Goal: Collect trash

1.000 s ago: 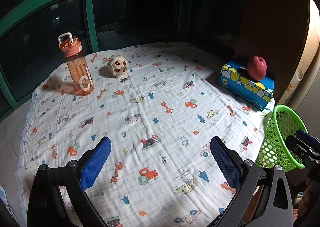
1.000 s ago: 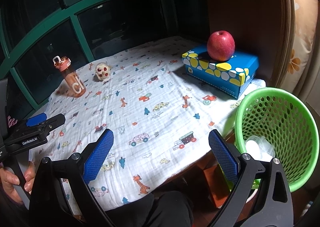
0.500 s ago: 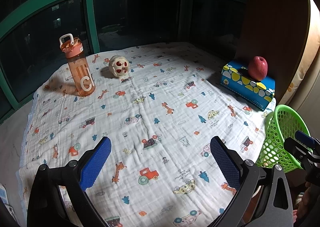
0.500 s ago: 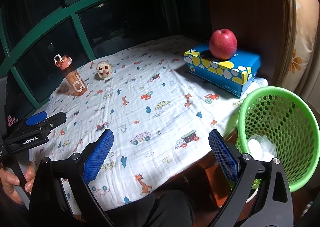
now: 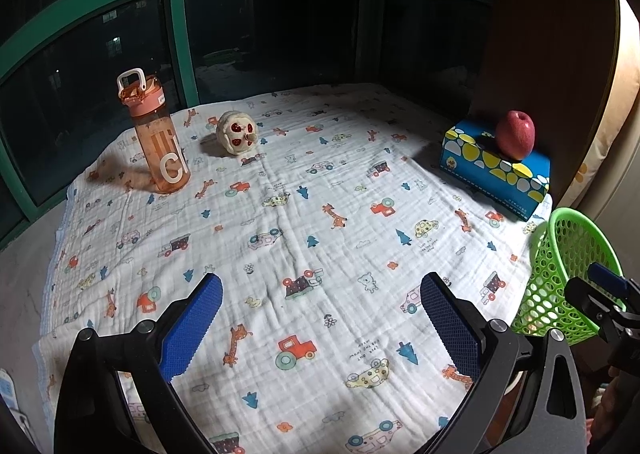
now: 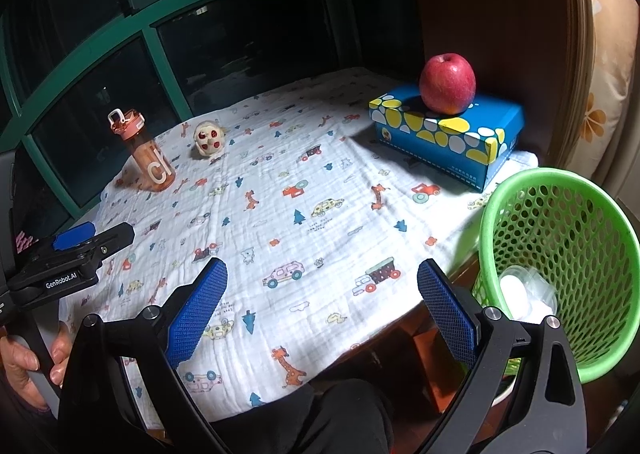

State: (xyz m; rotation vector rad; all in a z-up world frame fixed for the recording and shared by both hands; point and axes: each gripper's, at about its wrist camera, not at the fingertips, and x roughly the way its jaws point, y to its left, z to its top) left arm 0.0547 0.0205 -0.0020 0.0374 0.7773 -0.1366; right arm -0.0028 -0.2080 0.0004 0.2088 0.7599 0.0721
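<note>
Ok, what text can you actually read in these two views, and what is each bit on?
"GenRobot.AI": white print on the left gripper's black body, right wrist view.
"cl": large white letters on the orange water bottle; any further letters are hidden.
Small white print on the blue tissue box side: too small to read.
Tiny lettering printed on the cartoon tablecloth: blurred, unreadable.

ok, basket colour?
Bright green perforated plastic basket, beside the table edge; clearest in the right wrist view.

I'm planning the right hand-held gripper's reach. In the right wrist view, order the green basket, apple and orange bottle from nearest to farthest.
1. Green basket: nearest, right, beside the table edge.
2. Apple: farther, right, on the blue box.
3. Orange bottle: farthest, far left, by the window.
</note>
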